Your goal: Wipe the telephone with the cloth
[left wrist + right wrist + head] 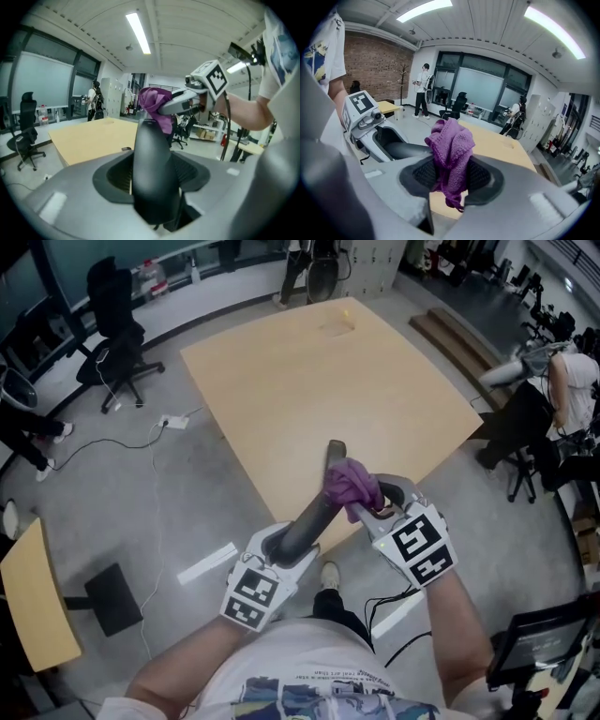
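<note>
My left gripper (284,545) is shut on a dark grey telephone handset (314,507), which sticks up and forward over the front edge of the tan table (319,371). My right gripper (367,505) is shut on a bunched purple cloth (351,482). The cloth rests against the handset's far end. In the left gripper view the handset (152,168) rises between the jaws, with the cloth (157,105) and the right gripper (176,105) at its tip. The right gripper view shows the cloth (450,150) hanging between the jaws and the handset (405,150) running left to the left gripper (386,140).
No base unit of the telephone shows on the table. A black office chair (117,343) stands at the far left, and a cable with a power strip (173,421) lies on the floor. A small table (37,601) is at the left, and a person (574,381) with equipment at the right.
</note>
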Tool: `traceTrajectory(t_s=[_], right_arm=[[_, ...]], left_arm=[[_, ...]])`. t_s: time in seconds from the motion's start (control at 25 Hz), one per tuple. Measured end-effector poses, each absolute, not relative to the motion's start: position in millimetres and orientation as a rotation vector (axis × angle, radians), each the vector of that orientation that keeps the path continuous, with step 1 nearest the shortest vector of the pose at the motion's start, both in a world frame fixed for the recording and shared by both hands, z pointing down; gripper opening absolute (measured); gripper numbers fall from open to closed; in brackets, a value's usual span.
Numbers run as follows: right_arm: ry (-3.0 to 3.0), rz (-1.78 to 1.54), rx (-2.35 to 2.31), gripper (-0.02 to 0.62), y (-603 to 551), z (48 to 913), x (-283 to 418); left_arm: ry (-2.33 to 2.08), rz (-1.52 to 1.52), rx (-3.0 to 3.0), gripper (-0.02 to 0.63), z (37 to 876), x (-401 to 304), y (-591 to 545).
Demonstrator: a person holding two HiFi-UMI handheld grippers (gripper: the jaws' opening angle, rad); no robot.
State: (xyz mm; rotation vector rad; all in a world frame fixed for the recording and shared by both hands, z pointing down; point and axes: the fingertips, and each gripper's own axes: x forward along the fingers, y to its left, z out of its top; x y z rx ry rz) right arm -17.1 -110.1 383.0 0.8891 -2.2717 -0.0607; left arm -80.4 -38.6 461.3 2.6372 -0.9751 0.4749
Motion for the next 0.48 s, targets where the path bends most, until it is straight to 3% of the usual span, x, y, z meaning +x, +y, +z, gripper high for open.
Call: traceTrajectory(t_s=[0.48], right_arm=[[-2.437, 0.205, 1.160, 0.138, -118.6, 365.1, 9.0]], left_arm=[[-0.552, -0.336, 2.098, 0.252, 424.3, -84.0, -58.3]])
